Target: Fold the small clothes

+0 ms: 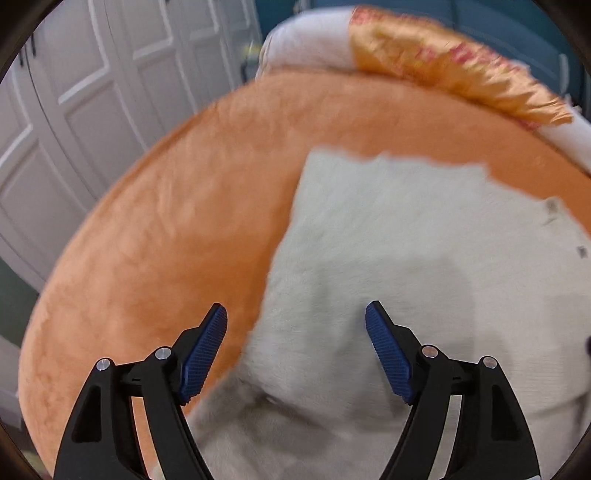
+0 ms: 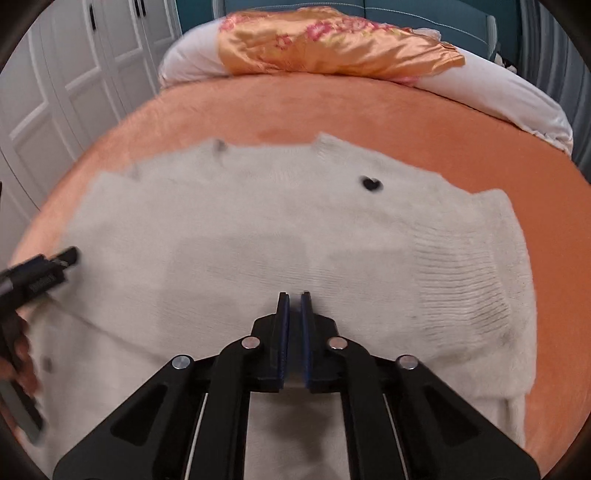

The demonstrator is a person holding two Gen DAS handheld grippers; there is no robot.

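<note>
A small fuzzy white sweater (image 2: 280, 229) with a black heart (image 2: 371, 183) and a ribbed hem (image 2: 465, 280) lies spread on the orange bed cover (image 2: 369, 110). It also shows in the left wrist view (image 1: 424, 258). My left gripper (image 1: 295, 314) is open and empty, hovering over the sweater's left edge; it shows at the left in the right wrist view (image 2: 62, 258). My right gripper (image 2: 294, 295) is shut, its jaws almost touching, low over the sweater's near middle. I cannot tell whether cloth is pinched between them.
An orange floral satin cloth (image 2: 332, 44) lies on a white pillow (image 2: 517, 103) at the bed's far end. White wardrobe doors (image 1: 74, 129) stand to the left. A teal headboard (image 2: 424, 14) is behind the pillow.
</note>
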